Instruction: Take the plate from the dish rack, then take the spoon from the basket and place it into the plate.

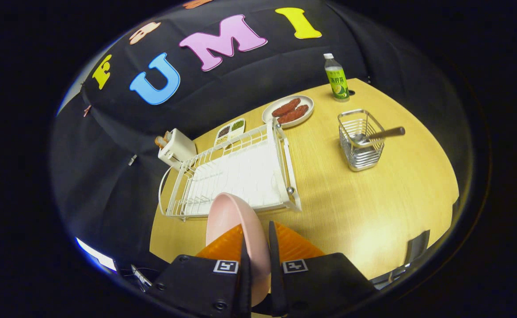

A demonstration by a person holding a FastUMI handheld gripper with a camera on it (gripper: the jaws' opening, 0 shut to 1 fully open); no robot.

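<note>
Jaws of the gripper (256,247) clench the pink plate (232,216) on edge, just before the dish rack (236,176); spoon (380,134) sits in the basket (359,141) beyond.

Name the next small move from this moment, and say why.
Probably lower the pink plate flat onto the bare table beside the dish rack. The gripper grips it on edge, out of the rack, and the spoon waits in the basket.

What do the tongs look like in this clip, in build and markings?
The tongs have two thin, blade-like fingers that run forward side by side. Each comes out of a bulky black block with visible screws. Each block carries a small square black-and-white marker near its inner front corner. Beside the fingers sit ribbed panels with fine parallel ridges.
</note>
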